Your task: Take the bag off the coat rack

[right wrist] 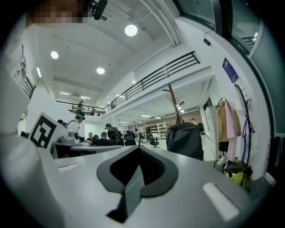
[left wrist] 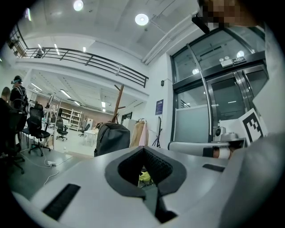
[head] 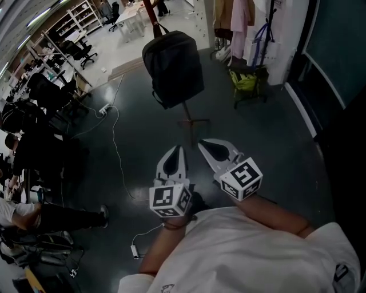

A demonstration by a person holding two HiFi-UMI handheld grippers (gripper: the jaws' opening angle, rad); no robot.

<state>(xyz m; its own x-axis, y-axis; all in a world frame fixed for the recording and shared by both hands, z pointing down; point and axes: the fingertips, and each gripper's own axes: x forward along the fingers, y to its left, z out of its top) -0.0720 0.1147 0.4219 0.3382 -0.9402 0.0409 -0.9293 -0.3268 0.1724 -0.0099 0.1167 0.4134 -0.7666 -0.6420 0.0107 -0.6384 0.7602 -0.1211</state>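
Dark glossy floor (head: 274,149) of an open hall spreads out, with office chairs (head: 80,51) far left and hung garments (head: 240,20) far right. Wooden coat rack (head: 187,111) stands far centre, and the black bag (head: 173,67) hangs on it, well apart from both tools. Left gripper (head: 178,153) and right gripper (head: 209,146) sit near, side by side, each with jaws closed tip to tip on nothing; a white cable (head: 117,154) trails at left.

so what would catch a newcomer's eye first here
The black backpack hanging from the wooden coat rack dominates the top centre of the head view. Below it, the left gripper and right gripper point toward it, both shut and empty. A yellow-green bag sits off to the right.
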